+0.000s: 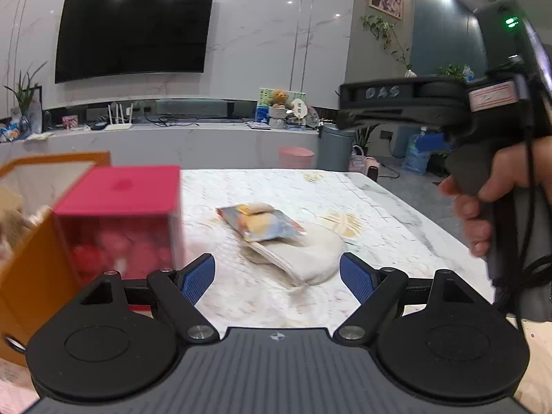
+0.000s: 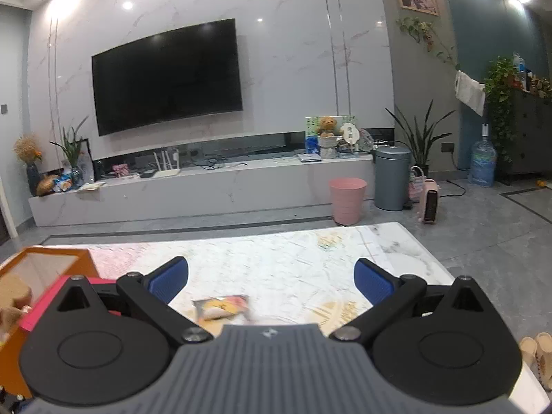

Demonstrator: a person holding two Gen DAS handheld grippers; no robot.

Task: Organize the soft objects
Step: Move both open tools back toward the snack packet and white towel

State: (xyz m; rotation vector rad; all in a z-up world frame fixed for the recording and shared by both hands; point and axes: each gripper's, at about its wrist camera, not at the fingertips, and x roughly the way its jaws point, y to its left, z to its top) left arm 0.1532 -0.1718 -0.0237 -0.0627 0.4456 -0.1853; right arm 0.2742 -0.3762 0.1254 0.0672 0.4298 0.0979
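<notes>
A snack packet (image 1: pixel 260 222) lies on a folded white cloth (image 1: pixel 303 255) in the middle of the marble table (image 1: pixel 379 214). My left gripper (image 1: pixel 277 276) is open and empty, low over the table just in front of the cloth. A pink box (image 1: pixel 120 217) with soft red and pink things inside stands at the left, next to an orange box (image 1: pixel 31 262). My right gripper (image 2: pixel 270 281) is open and empty, higher up, with the packet (image 2: pixel 222 307) below it. The pink box (image 2: pixel 38 307) and orange box (image 2: pixel 51 262) show at its left. The right gripper's body (image 1: pixel 500 110) shows in the left wrist view.
The table's right edge (image 2: pixel 431 258) drops to a grey floor. Beyond the far edge stand a pink bin (image 2: pixel 346 200), a grey bin (image 2: pixel 391 177) and a TV bench (image 2: pixel 207 186). Slippers (image 2: pixel 538 352) lie on the floor at the right.
</notes>
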